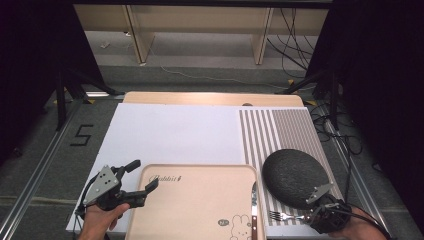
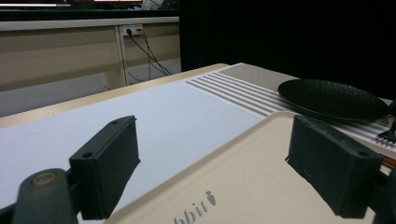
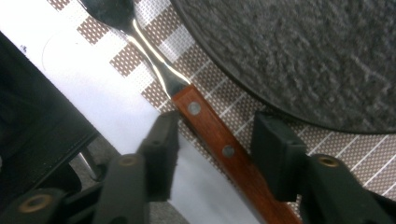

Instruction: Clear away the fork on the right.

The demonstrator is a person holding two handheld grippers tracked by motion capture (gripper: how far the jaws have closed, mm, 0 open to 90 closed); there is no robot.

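At the left, the left gripper hovered with its jaws spread wide and empty over the near-left corner of the beige tray, where a knife lay along the right rim. Farther right, the fork rested on the striped placemat, just beside the black plate. Its wooden handle ran straight back between the jaws of the right gripper, the nearer one. Those jaws straddled the handle, apparently not yet pressing. The plate's rim crowded one jaw.
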